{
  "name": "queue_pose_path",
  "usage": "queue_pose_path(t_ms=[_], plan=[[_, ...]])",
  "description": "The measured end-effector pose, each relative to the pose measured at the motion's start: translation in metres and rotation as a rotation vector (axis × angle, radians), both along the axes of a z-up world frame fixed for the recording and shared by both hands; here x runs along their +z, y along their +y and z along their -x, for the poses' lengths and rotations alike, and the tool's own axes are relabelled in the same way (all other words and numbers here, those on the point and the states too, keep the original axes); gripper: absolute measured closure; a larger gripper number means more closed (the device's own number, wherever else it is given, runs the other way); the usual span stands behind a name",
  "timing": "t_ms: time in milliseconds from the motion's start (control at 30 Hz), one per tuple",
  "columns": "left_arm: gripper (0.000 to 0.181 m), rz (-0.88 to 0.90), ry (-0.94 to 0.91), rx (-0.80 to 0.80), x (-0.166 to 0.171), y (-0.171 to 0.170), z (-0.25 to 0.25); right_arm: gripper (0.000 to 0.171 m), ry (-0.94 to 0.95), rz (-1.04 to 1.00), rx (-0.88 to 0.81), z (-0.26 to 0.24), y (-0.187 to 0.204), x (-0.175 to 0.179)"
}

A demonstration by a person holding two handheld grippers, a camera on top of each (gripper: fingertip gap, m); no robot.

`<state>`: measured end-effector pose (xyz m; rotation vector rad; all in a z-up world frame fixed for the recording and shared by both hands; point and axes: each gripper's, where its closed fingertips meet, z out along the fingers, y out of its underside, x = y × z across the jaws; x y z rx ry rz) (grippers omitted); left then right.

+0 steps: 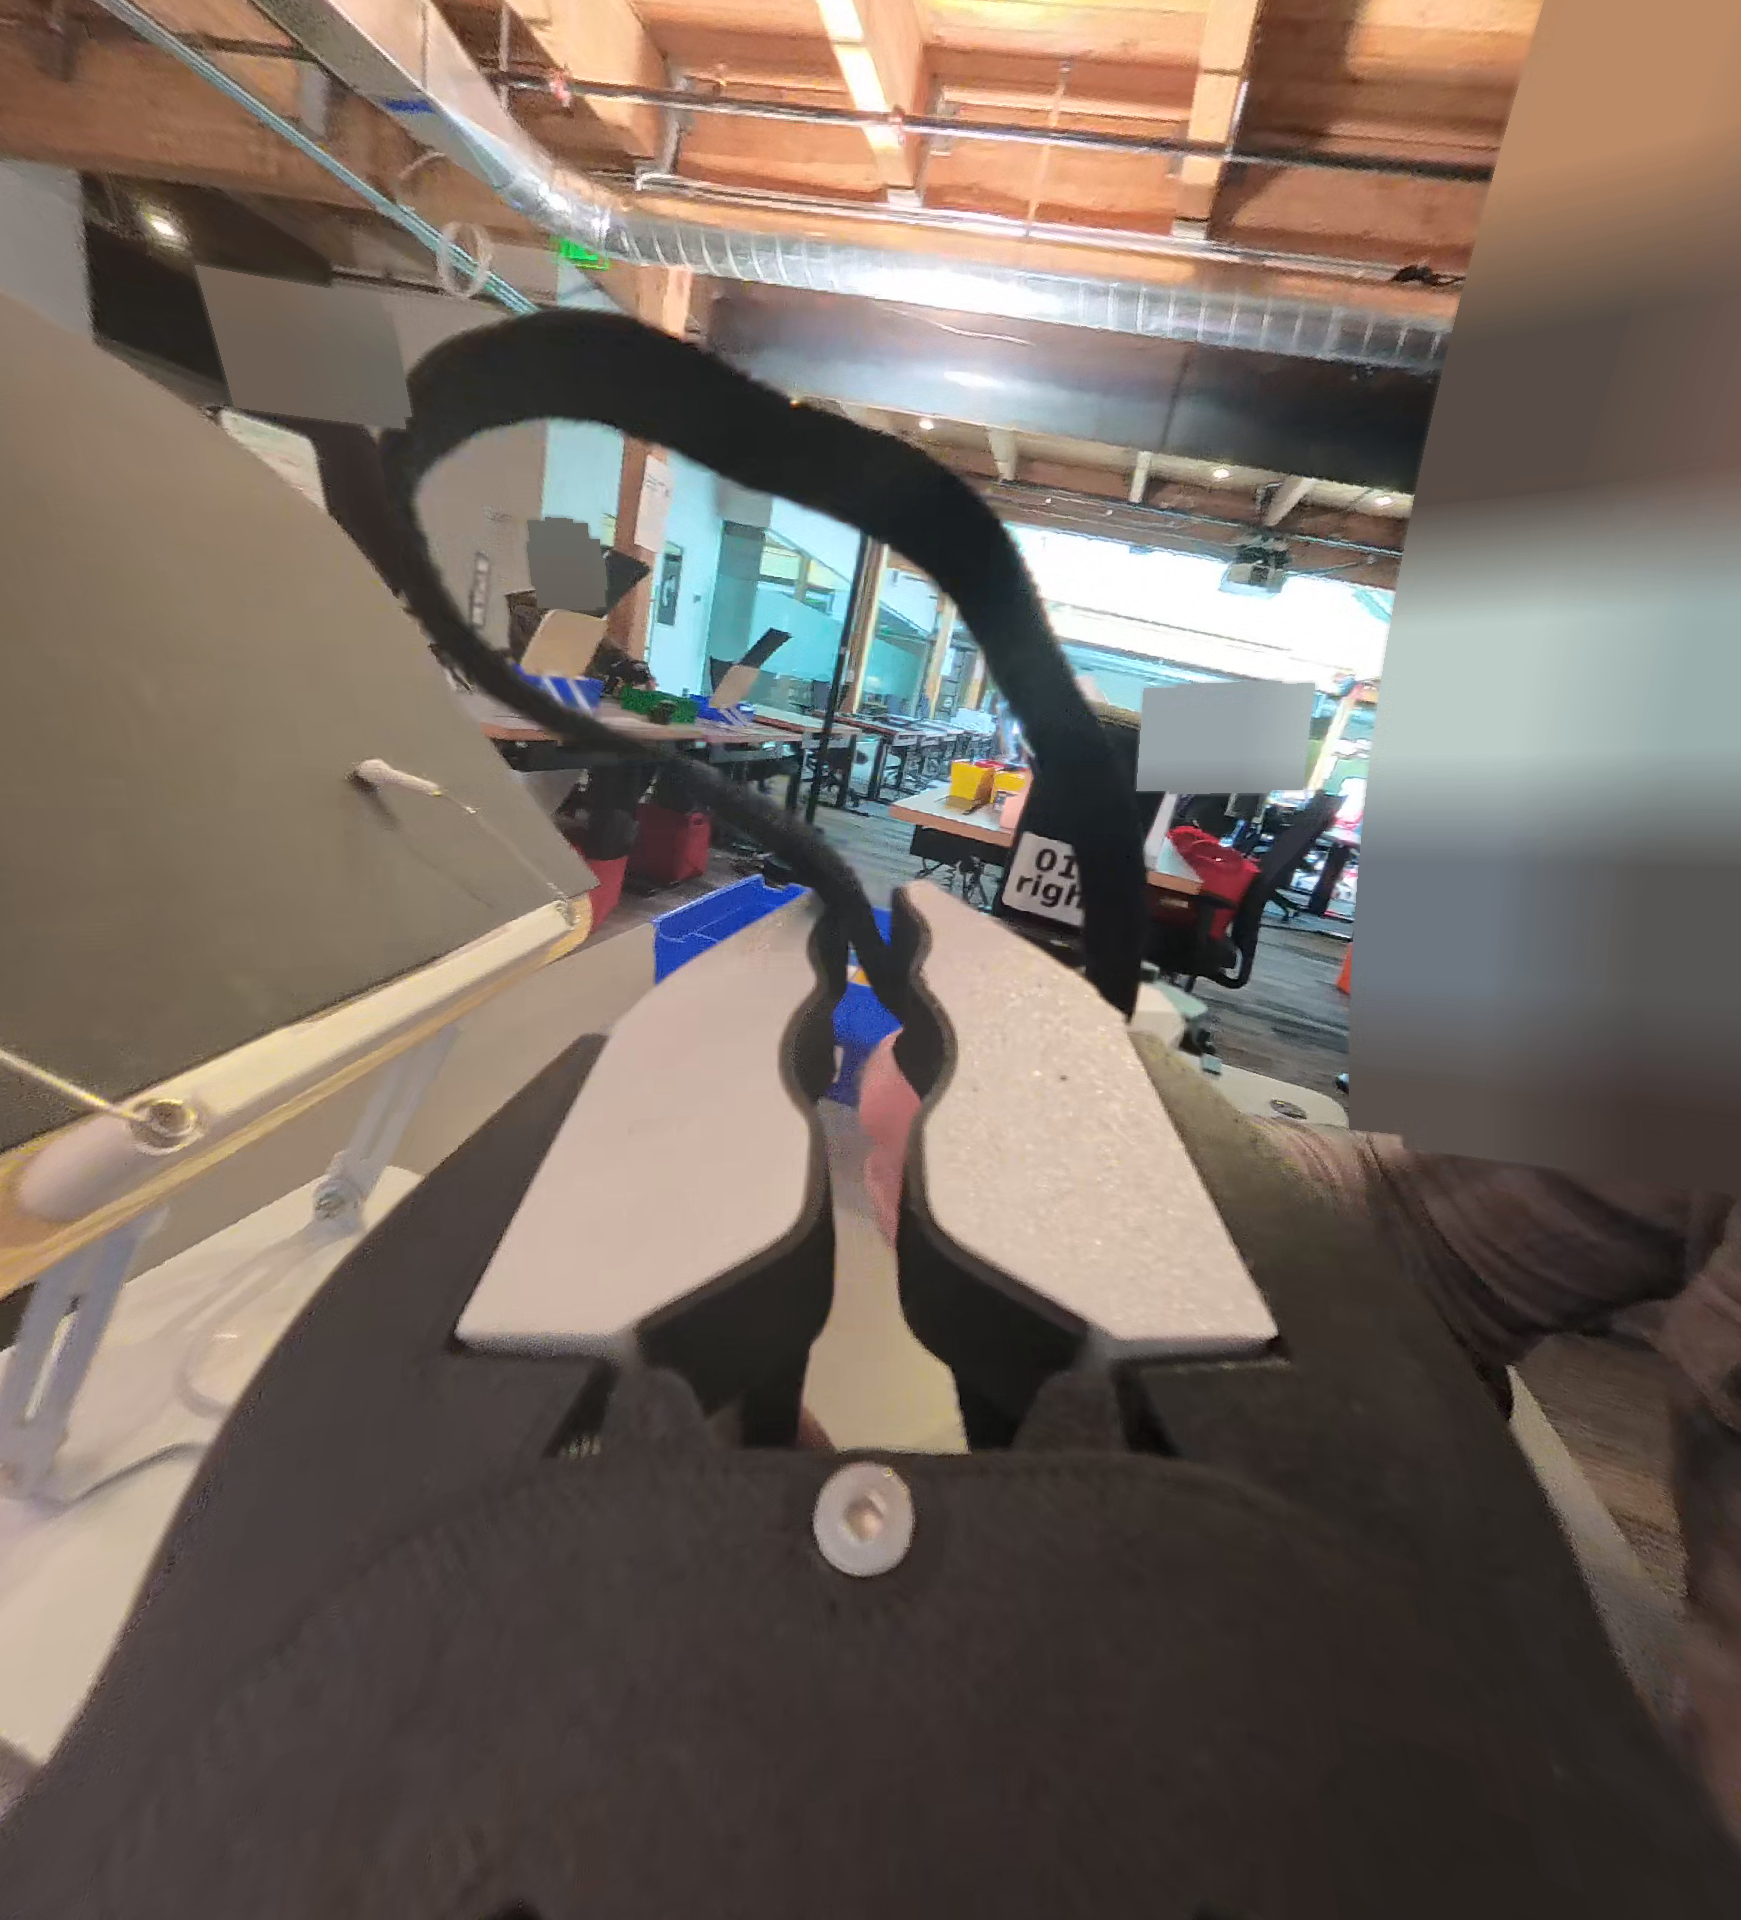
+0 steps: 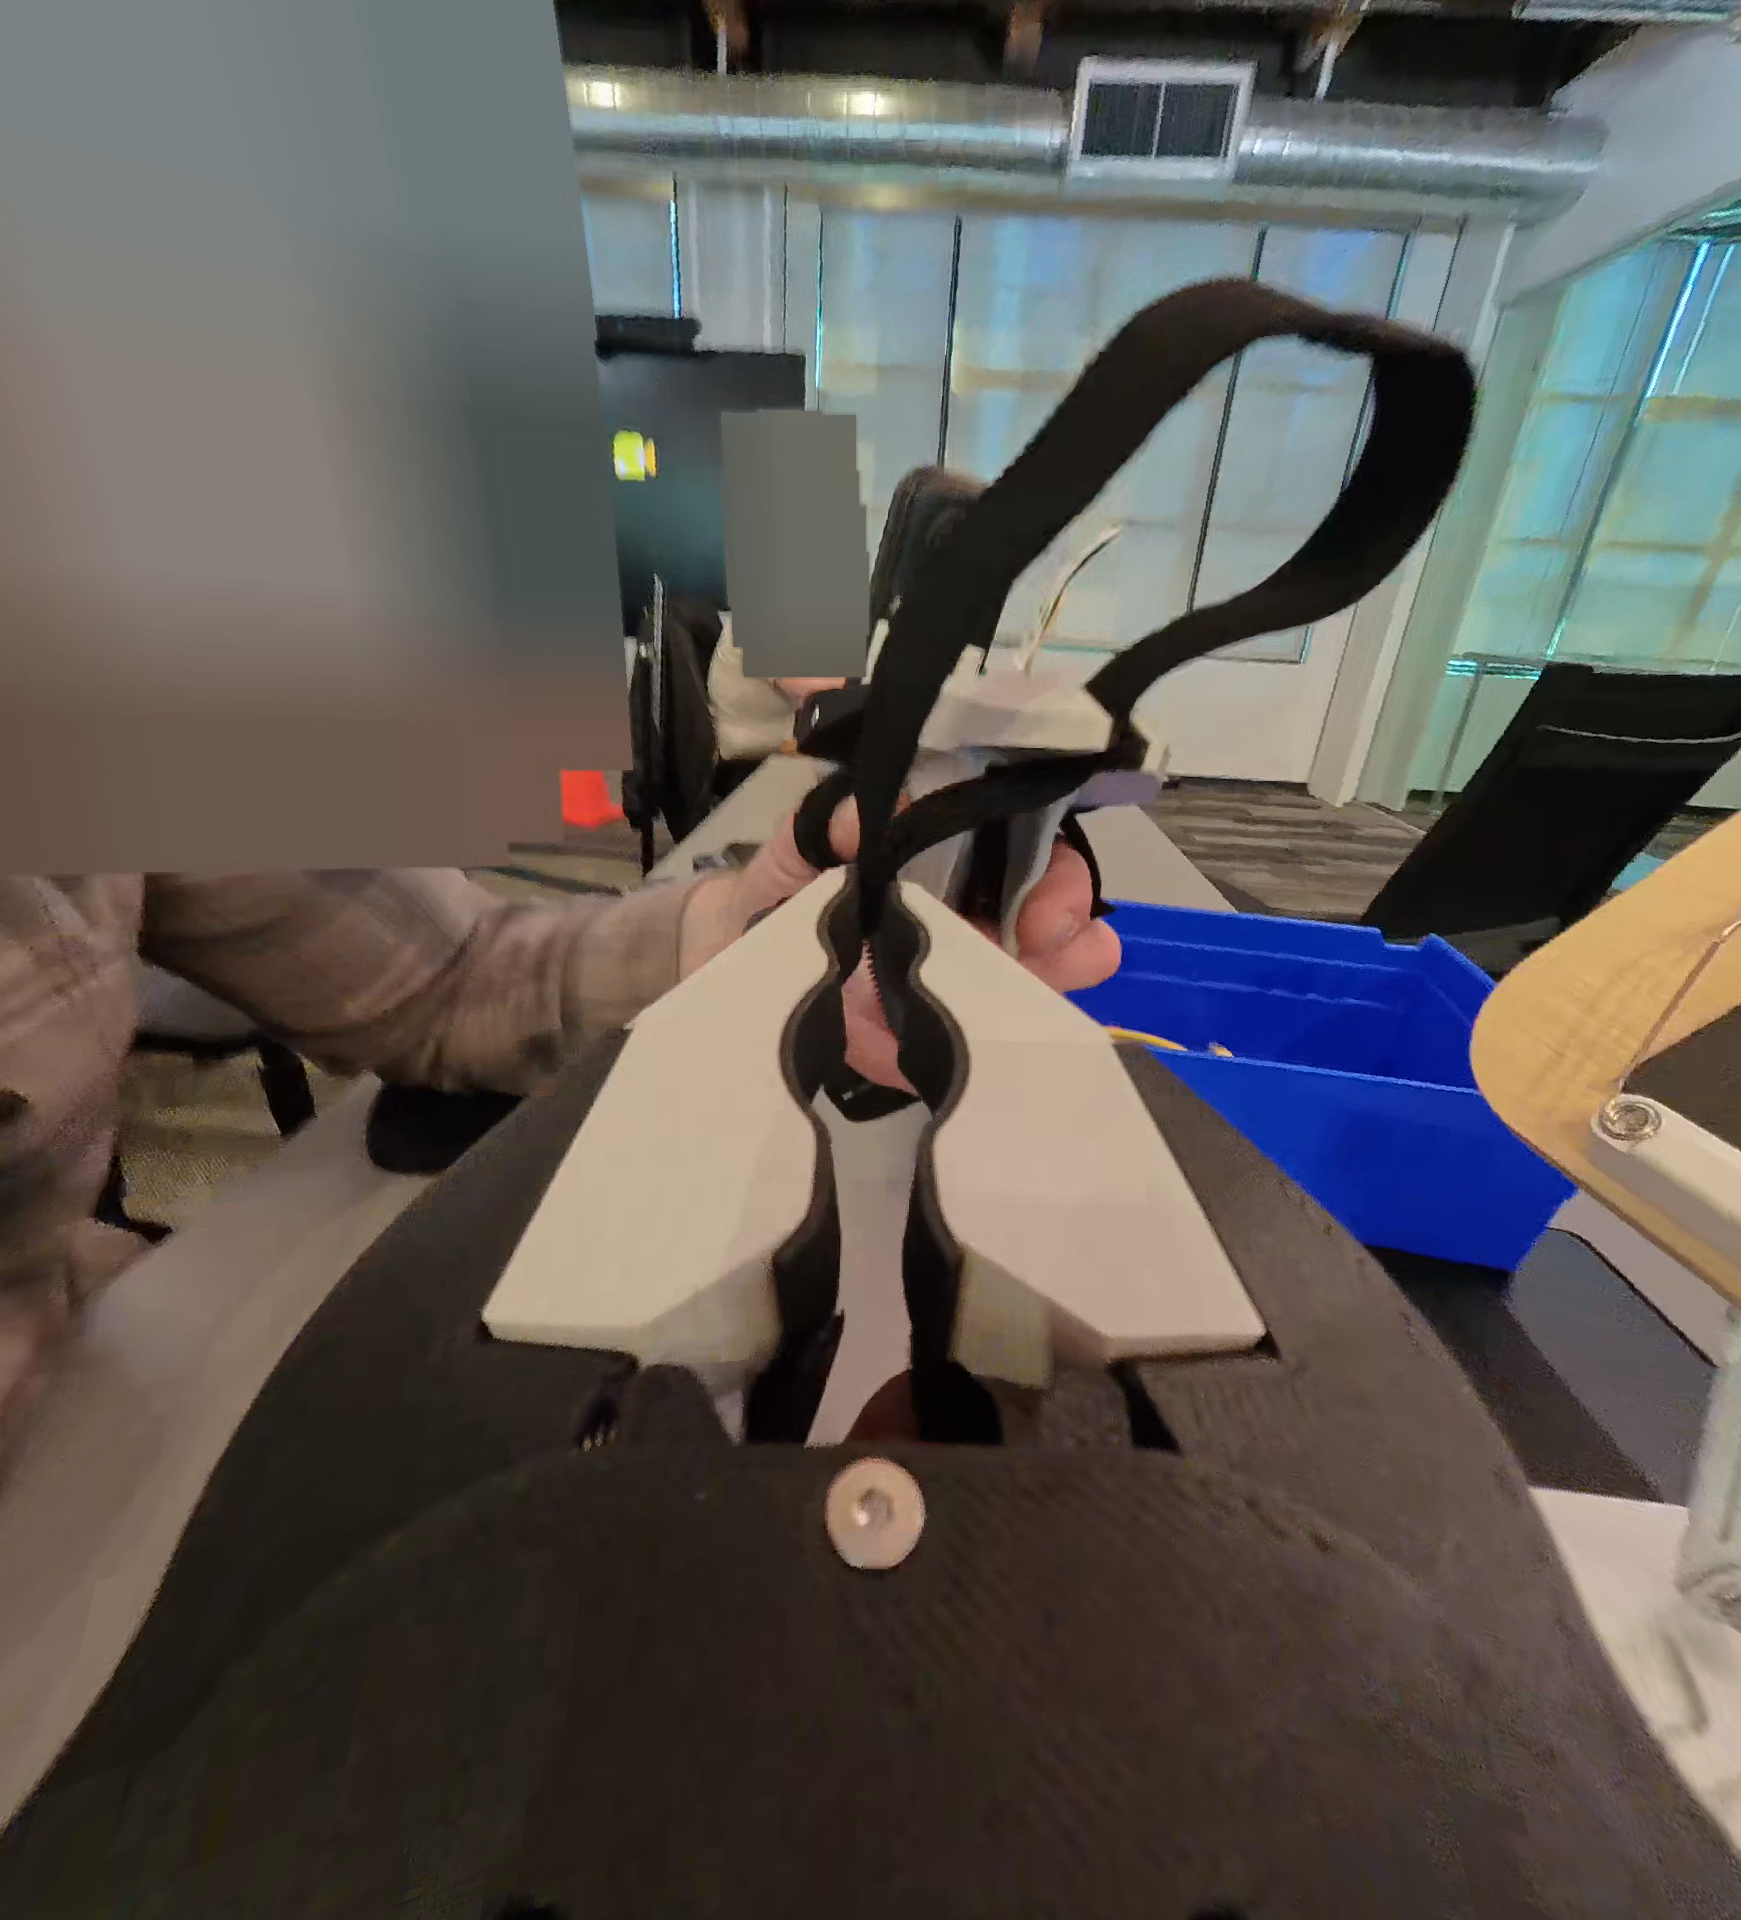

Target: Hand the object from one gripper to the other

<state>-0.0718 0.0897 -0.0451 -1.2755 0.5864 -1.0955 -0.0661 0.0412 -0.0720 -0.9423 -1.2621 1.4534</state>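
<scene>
— Left wrist view first: where is the black strap against the left claw?

— Pinched right at the tips. The left claw's two white fingers are drawn nearly together with the thin edge of the strap caught between their dark wavy pads, so it is gripping the strap. From there the band climbs away from the claw, arcs over to the upper left, and comes down again on the right, making a big open loop held in the air, above the white worktop.

— And the other end?

— It drops behind the right-hand finger, next to a black device with a white label farther off.

— Right wrist view, then?

— Same story mirrored. The right claw is closed on the strap too; the band runs down into the narrow gap between its pads. Beyond the tips a person's hand holds the other tool, and the strap passes close by those fingers.

— Which way does the loop run?

— Its long axis rises from the claw tips, up and to the right here, with the bend at the top right and the flat face turned partly toward the camera. It hangs clear of the worktop.

— Anything beside it?

— A blue bin sits on the worktop to the right, below the loop, and a tilted wooden board on a metal stand fills the right edge. A plaid sleeve crosses the left.
</scene>
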Motion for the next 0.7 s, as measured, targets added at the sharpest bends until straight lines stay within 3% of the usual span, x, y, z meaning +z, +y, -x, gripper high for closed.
queue_pose_path(t_ms=[100, 200, 300, 467, 633, 700], plan=[[0.153, -0.094, 0.096, 0.128, -0.003, 0.011, 0.01, 0.171, 0.044, 0.113, 0.016, -0.006, 0.01, 0.009], [0.141, -0.349, 0.35, 0.352, -0.004, 0.017, 0.023, 0.171, 0.056, 0.227, 0.015, -0.011, 0.027, 0.011], [0.137, -0.606, 0.536, 0.466, 0.003, 0.007, 0.025, 0.171, 0.035, 0.298, 0.021, -0.014, 0.038, 0.007], [0.138, -0.912, 0.914, 0.481, -0.023, -0.005, 0.003, 0.171, -0.027, 0.351, 0.099, -0.008, 0.028, 0.0], [0.156, -1.064, 1.08, 0.535, -0.041, 0.001, -0.007, 0.171, -0.058, 0.373, 0.145, -0.001, 0.017, -0.005], [0.169, -1.087, 1.068, 0.572, -0.039, 0.001, -0.008, 0.171, -0.061, 0.389, 0.156, -0.001, 0.016, -0.006]])
